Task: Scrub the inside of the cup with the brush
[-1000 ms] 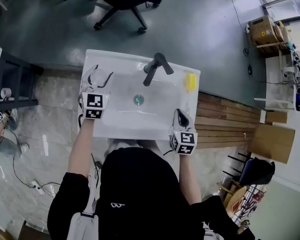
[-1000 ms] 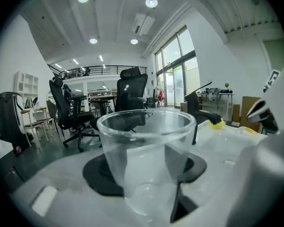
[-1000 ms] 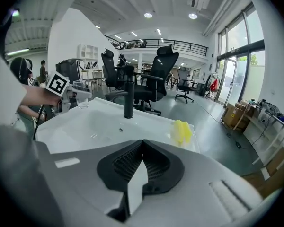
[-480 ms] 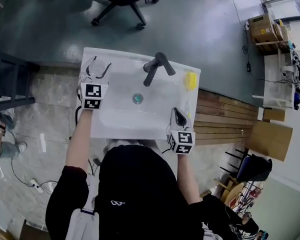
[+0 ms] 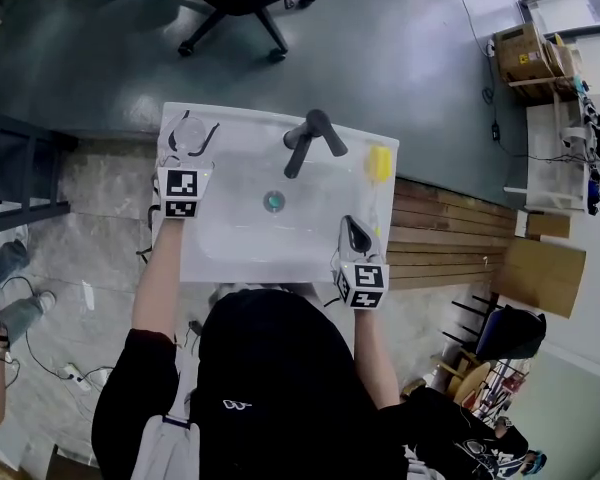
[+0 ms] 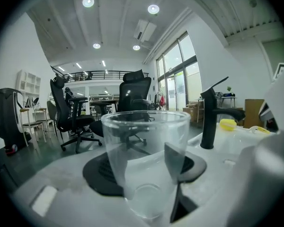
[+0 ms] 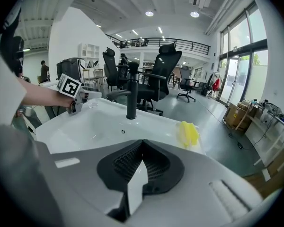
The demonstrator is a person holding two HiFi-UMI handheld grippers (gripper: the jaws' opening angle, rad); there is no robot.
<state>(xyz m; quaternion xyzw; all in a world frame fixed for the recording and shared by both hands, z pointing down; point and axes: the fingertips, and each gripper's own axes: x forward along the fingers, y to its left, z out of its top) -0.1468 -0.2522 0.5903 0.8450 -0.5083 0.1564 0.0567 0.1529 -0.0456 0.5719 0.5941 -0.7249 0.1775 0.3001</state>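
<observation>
I'm holding the left claw (image 5: 191,136) wide, its ribbed black pads pressing on the cup (image 6: 144,145) at the back left corner of the sink (image 5: 310,250). The right claw (image 7: 142,149) is sitting shut and empty over the front rim. I'm worrying that the cup's clear, smooth, tapering wall could slip or tip under an uneven squeeze. What I'm taking for the brush (image 5: 380,161), yellow, is lying well apart on the glossy white deck, right of the matte black faucet (image 5: 308,138).
</observation>
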